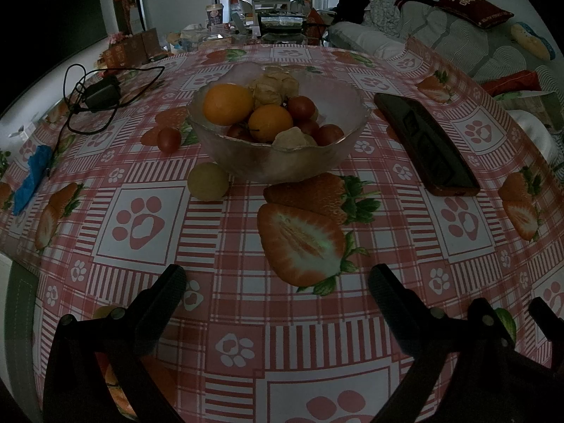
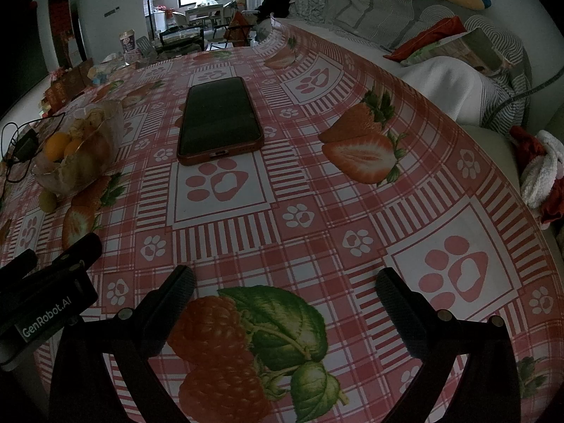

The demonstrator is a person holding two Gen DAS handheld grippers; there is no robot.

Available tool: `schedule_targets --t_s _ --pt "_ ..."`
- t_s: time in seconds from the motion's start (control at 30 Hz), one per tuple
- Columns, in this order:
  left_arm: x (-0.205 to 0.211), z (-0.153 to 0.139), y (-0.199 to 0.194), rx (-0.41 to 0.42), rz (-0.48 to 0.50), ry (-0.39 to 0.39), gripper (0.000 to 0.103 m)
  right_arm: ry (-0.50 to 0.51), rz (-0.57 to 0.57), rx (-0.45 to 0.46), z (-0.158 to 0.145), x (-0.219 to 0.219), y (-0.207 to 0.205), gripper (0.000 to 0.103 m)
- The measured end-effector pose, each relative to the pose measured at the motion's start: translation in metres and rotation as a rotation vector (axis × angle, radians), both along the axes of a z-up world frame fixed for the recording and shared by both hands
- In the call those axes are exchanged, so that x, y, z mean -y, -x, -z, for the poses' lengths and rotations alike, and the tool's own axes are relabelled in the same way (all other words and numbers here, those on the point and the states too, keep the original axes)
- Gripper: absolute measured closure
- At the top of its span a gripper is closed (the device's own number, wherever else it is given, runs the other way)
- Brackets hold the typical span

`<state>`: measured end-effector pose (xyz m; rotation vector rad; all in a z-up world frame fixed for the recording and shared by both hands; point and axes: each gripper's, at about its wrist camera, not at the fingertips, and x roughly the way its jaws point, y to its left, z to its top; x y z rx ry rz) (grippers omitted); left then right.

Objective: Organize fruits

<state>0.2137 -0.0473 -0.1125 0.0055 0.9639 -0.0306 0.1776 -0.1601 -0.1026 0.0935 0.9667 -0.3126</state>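
Note:
A frosted glass bowl point(image 1: 282, 162) stands mid-table and holds two oranges point(image 1: 227, 104), several small red tomatoes point(image 1: 300, 107) and pale husked fruits point(image 1: 276, 84). A yellow-green round fruit point(image 1: 208, 181) lies on the cloth at the bowl's front left. A red tomato point(image 1: 169, 140) lies left of the bowl. My left gripper point(image 1: 276, 282) is open and empty, well short of the bowl. My right gripper point(image 2: 285, 282) is open and empty over the cloth; the bowl point(image 2: 75, 172) is far to its left.
A phone in a red case point(image 1: 426, 141) lies right of the bowl, also in the right wrist view point(image 2: 218, 118). A black charger with cable point(image 1: 102, 93) and a blue object point(image 1: 30, 181) lie at the left. A sofa with cushions point(image 2: 440, 53) borders the table's right side.

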Motion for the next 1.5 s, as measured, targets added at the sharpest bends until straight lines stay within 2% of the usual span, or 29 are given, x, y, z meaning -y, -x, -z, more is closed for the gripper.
schedule_targets --t_s 1.27,1.37,1.47,1.5 --pt "0.0 0.001 0.0 -0.001 -0.002 0.0 0.0 0.0 0.0 0.0 0.0 0.0 0.0 0.0" --pt "0.0 -0.002 -0.004 -0.049 -0.02 0.003 0.0 -0.003 0.0 0.001 -0.001 0.0 0.0 0.0" --pt "0.001 -0.011 -0.001 -0.11 0.028 0.038 0.0 0.001 0.0 -0.001 -0.001 0.001 0.0 0.0" --pt "0.001 -0.017 0.002 -0.104 0.042 0.06 0.0 -0.003 0.0 0.0 -0.001 0.001 0.0 0.0"
